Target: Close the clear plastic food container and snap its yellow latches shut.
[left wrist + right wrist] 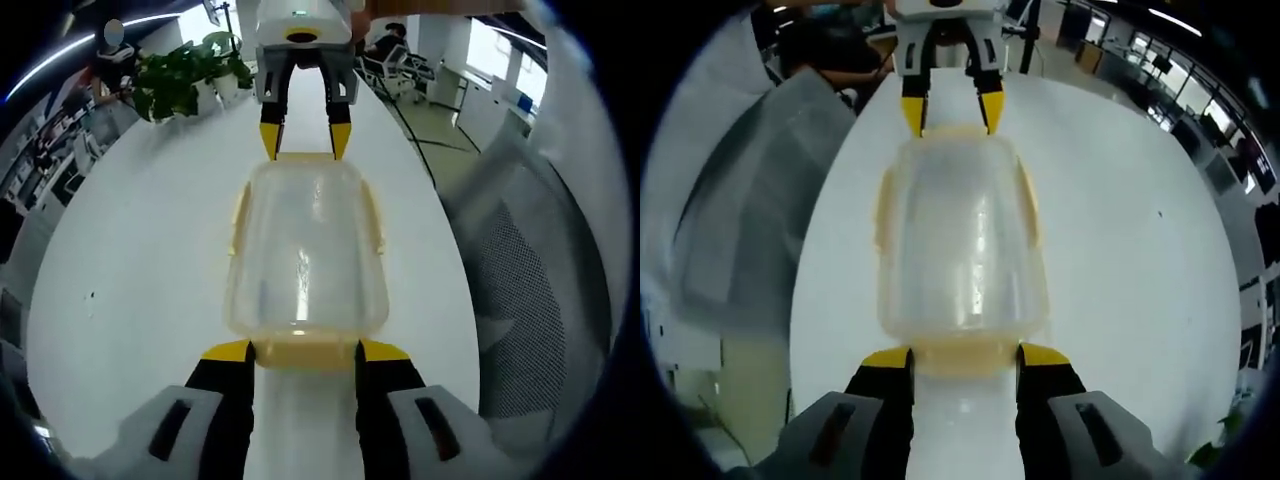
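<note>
In the middle of the left gripper view the clear plastic food container [305,250] sits lid-on upon a long white table [140,260], its yellow latches [240,215] running down both long sides and another latch at each short end. At the bottom of that frame the left gripper [304,352] stands with its yellow-tipped jaws wide apart, one at each side of the near end latch [305,353], close against it, though whether they press on it I cannot tell. At the top of the frame the right gripper [305,140] faces back from the far end, its jaws likewise spread to the width of the far latch and just reaching the container's edge. Potted plants [185,80] stand in the upper left, and a grey mesh office chair [520,280] fills the right side. The right gripper view gives the same scene from the opposite end: the container [960,240] at centre, the right gripper [965,358] at the bottom with its jaws wide and flanking the yellow end latch [965,355], and the left gripper [952,113] at the top centre with its tips at the far edge. The mesh chair [750,200] shows on the left of that frame, the bare table [1130,230] on the right.
</note>
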`<state>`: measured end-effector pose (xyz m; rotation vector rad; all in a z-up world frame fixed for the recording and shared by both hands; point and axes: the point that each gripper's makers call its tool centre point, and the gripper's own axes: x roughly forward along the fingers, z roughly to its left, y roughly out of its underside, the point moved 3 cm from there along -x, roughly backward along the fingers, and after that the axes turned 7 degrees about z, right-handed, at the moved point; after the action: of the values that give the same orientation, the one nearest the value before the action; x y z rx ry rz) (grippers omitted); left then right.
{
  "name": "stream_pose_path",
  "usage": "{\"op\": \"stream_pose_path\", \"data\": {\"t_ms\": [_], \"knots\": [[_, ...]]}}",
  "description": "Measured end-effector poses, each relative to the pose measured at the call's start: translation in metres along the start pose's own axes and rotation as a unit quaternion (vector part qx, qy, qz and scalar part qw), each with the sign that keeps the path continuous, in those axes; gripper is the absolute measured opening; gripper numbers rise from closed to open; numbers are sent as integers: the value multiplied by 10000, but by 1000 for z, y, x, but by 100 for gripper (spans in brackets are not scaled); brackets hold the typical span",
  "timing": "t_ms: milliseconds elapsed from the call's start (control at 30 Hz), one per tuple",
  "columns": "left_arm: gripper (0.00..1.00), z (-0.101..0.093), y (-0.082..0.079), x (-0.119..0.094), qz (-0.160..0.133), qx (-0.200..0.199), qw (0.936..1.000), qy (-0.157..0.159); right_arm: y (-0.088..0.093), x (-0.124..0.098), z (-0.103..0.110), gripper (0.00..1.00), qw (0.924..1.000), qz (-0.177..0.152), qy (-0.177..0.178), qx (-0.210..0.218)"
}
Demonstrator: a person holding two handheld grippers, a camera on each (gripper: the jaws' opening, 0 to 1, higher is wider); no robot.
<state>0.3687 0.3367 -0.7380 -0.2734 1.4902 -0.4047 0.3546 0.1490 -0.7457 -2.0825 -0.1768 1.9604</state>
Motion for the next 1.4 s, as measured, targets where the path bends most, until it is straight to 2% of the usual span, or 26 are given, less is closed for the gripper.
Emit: {"op": "stream_pose_path", "data": {"t_ms": [367, 600, 1133, 1400], "knots": [[38, 7, -25, 11, -96, -54, 9999, -63, 27, -8, -12, 38, 9999, 101, 29, -21], [38, 6, -36, 22, -152, -123, 9998, -3, 42, -8, -13, 38, 9998, 196, -86, -55], [38, 10, -44, 36, -154, -106, 9998, 73, 57, -4, -15, 38, 9996, 141, -219, 86], [38, 13, -44, 36, -190, -162, 9996, 116, 57, -6, -17, 38, 9994, 105, -302, 146]]}}
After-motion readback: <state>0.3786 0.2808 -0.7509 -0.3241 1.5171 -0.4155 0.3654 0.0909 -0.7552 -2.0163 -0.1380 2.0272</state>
